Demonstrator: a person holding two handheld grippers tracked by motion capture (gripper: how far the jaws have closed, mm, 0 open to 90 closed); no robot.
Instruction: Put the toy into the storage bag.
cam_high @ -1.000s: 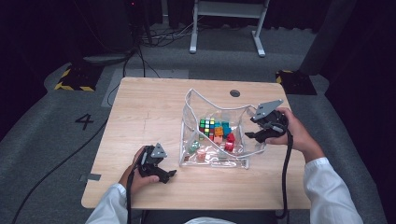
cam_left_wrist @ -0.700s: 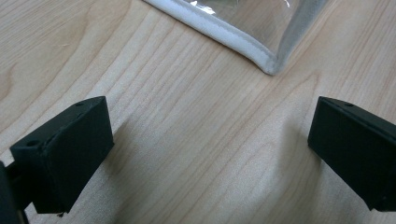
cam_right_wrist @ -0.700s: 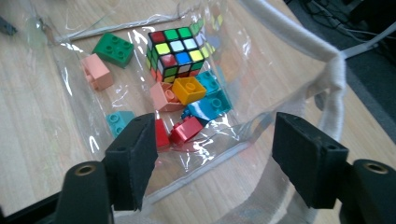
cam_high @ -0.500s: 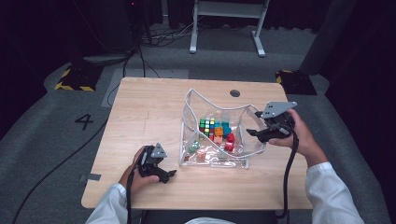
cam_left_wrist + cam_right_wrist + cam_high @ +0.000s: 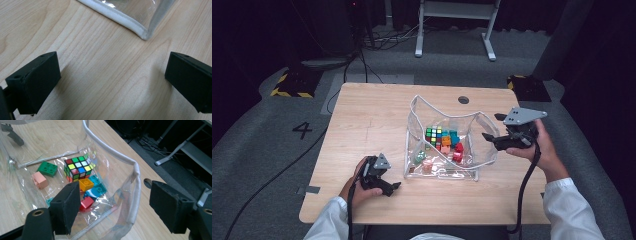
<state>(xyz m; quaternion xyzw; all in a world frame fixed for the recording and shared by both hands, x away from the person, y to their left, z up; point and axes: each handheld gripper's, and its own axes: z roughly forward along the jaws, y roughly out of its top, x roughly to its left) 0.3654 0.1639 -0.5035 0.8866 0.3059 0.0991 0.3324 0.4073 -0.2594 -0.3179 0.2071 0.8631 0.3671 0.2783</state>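
Note:
A clear plastic bag (image 5: 484, 150) with white trim stands open in the middle of the table. Inside it lie a Rubik's cube (image 5: 432, 134) (image 5: 77, 168) and several coloured bricks, among them a green brick (image 5: 47, 168), a pink brick (image 5: 40, 180), an orange brick (image 5: 86, 184) and a red brick (image 5: 87, 202). My right gripper (image 5: 492, 126) (image 5: 117, 205) hovers open at the bag's right side, with the white rim (image 5: 136, 182) between its jaws but untouched. My left gripper (image 5: 391, 187) (image 5: 112, 75) rests open on the wood, just short of the bag's corner (image 5: 143, 36).
The wooden table (image 5: 372, 115) has bare room left of the bag and along its front edge. A round cable hole (image 5: 463, 100) sits behind the bag. Cables trail from both grippers. Dark carpet and a white desk frame (image 5: 452, 30) lie beyond the table.
My right gripper has drawn back to the right, away from the bag's right wall, and risen slightly. The left gripper and the bag have stayed put.

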